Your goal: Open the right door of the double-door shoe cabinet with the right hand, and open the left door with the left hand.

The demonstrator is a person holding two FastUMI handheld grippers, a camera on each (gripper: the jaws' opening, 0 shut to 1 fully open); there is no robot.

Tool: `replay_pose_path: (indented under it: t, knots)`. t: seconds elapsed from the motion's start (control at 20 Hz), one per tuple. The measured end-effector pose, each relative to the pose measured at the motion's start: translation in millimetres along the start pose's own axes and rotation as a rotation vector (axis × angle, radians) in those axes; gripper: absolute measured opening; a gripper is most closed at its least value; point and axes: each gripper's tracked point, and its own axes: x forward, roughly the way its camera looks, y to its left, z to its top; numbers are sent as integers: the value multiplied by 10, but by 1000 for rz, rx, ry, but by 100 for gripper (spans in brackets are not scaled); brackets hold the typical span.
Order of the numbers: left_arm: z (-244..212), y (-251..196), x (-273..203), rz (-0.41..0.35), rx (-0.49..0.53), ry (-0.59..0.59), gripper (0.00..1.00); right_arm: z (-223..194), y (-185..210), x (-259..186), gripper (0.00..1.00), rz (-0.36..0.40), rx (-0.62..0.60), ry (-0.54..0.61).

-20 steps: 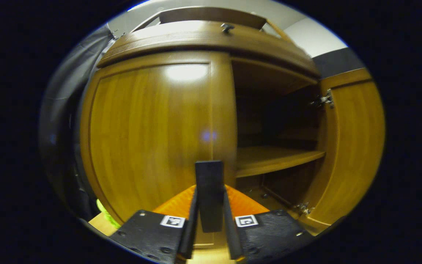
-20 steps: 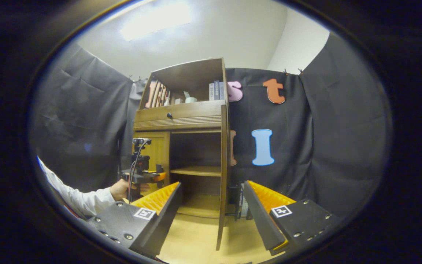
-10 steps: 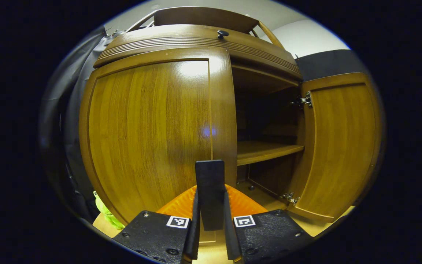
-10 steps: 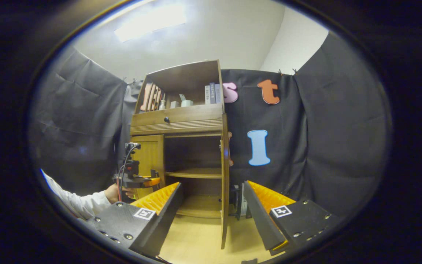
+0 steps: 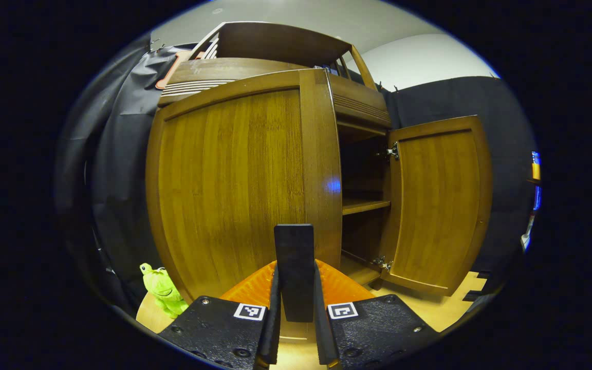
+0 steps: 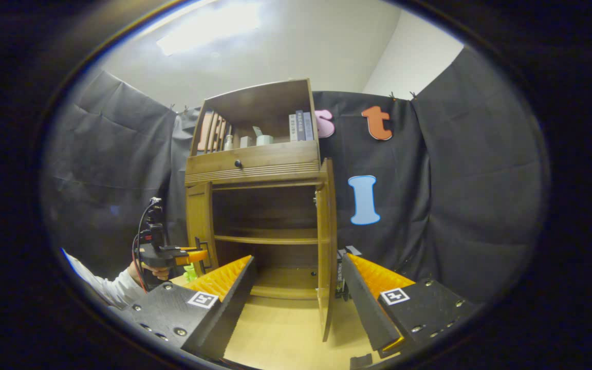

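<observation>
We see the left gripper [image 5: 296,308] clamped on the black handle [image 5: 294,267] of the left door [image 5: 239,190], which stands swung out from the cabinet [image 6: 255,159]. Right door [image 6: 325,241] hangs wide open. Right gripper [image 6: 296,303] is released, fingers spread, well back from the cabinet.

left door [image 5: 239,185] hiding cabinet's left half, book spines [image 6: 300,126] too small
</observation>
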Motion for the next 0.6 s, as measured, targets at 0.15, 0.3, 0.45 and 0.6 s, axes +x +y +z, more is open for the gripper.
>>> replay_pose_path:
  t: [0.15,0.3,0.45,0.6]
  knots:
    - [-3,60,-218,-21,-2,10,29,-64,205,-41,99,-7,-9,47]
    - [-5,179,-458,-35,-18,29,30,-20,435,-76,95,11,8,49]
    - [-2,307,-659,-36,14,16,30,-5,508,-119,99,16,0,39]
    - [4,458,-868,-7,39,7,30,-55,656,-51,99,34,14,45]
